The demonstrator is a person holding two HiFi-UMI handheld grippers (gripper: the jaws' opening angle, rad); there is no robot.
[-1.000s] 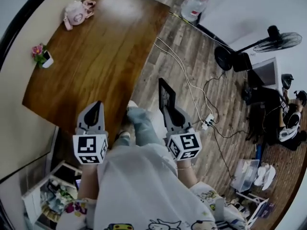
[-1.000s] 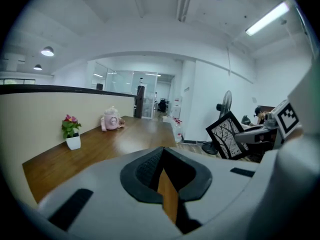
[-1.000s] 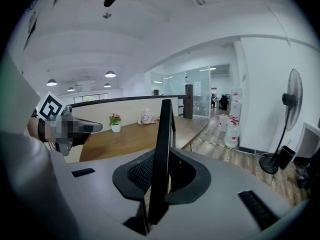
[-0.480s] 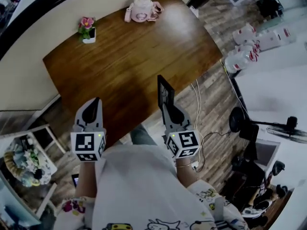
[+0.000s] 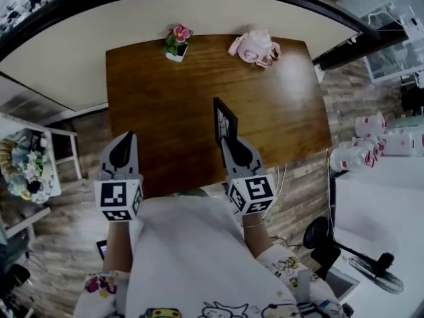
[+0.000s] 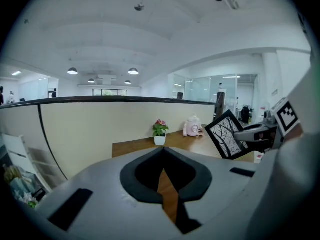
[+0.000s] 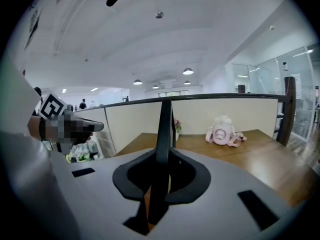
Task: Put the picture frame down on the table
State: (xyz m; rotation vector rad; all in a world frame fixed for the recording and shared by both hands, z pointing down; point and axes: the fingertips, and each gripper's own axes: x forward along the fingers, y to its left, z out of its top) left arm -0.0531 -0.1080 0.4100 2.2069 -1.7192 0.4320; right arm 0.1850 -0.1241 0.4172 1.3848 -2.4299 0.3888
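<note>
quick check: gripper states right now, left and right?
Left gripper: closed, nothing between the jaws.
Right gripper: closed on the picture frame, held upright.

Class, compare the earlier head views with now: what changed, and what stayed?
The person turned toward the table, which swung from upper left to straight ahead; the picture frame now shows over it, not the floor. Unchanged: right gripper shut on the upright frame, left gripper empty, jaws together.
</note>
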